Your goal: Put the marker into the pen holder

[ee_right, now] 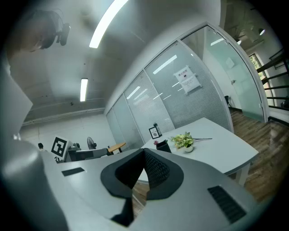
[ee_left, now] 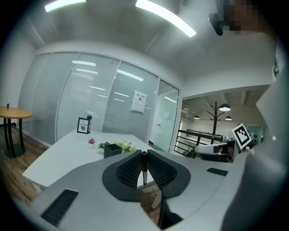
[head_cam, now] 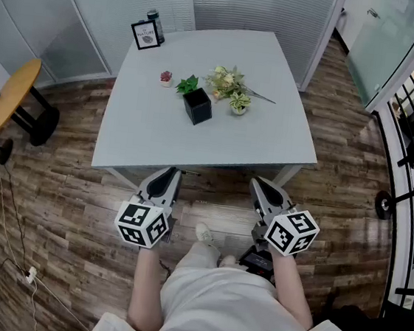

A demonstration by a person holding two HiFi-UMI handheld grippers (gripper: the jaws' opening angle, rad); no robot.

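Slim dark marker (ee_left: 144,169) pinched upright in my left hand-held gripper (ee_left: 143,154)
Black square pen holder (head_cam: 197,106) sits well ahead on the pale surface (head_cam: 262,138), nearer my left; right hand-held gripper (ee_right: 143,152) is closed, empty.

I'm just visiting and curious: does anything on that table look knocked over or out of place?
Only mildly: a flower sprig lies flat on the table, its stem pointing right, not in any vase. The black pen holder stands upright; nothing looks spilled.
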